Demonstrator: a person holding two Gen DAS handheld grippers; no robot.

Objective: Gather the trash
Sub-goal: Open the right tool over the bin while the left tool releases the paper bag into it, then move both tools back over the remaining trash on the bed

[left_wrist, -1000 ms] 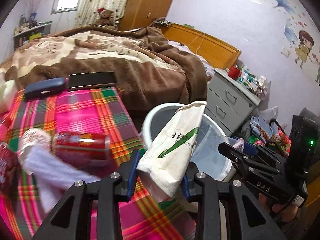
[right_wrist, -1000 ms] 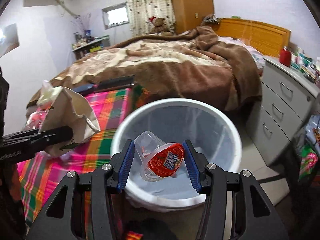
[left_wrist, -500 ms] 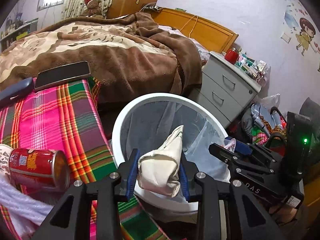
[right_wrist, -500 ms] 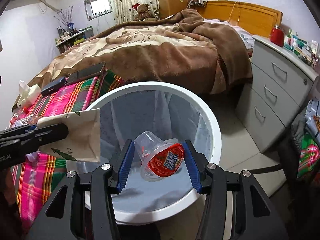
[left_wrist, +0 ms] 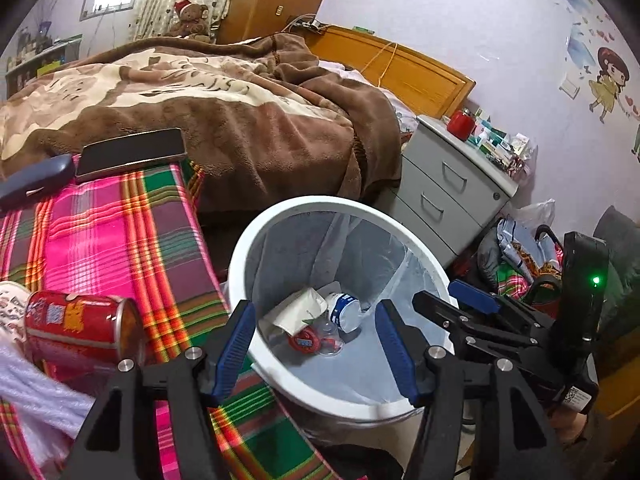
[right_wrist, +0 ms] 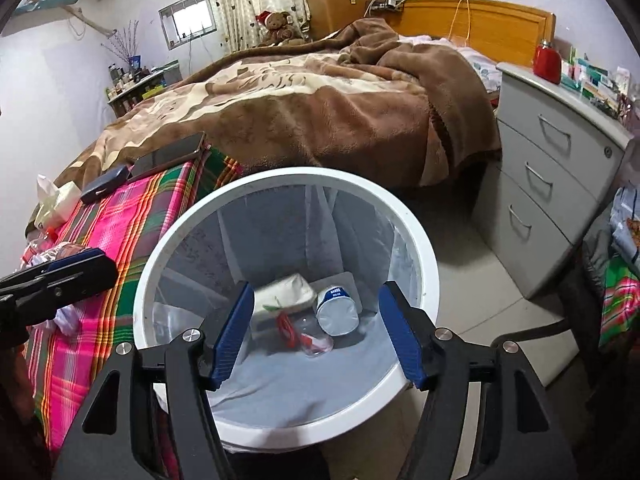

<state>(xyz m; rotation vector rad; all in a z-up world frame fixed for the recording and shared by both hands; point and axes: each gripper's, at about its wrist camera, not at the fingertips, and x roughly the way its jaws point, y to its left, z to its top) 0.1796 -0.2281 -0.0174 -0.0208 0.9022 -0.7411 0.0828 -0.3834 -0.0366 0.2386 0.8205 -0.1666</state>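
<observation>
A white trash bin [left_wrist: 256,240] with a clear liner stands beside the plaid-covered table; it also shows in the right wrist view [right_wrist: 420,240]. Inside lie a cream paper bag [left_wrist: 298,310] [right_wrist: 286,296], a clear plastic cup with a red lid [left_wrist: 310,340] [right_wrist: 308,338] and a white and blue cup [left_wrist: 344,312] [right_wrist: 336,312]. My left gripper [left_wrist: 316,348] is open and empty above the bin. My right gripper [right_wrist: 318,336] is open and empty above the bin. A red can [left_wrist: 80,328] lies on its side on the table at the left.
The plaid cloth [left_wrist: 120,232] also holds a phone [left_wrist: 132,152], a dark case [left_wrist: 36,176] and white tissue [left_wrist: 36,396]. A bed with a brown blanket [left_wrist: 240,112] is behind. A grey drawer unit [left_wrist: 452,184] stands right of the bin. Bags lie on the floor [left_wrist: 516,248].
Both grippers opened over the bin. The paper bag dropped from my left gripper and the red-lidded cup from my right gripper; both now lie in the bin.
</observation>
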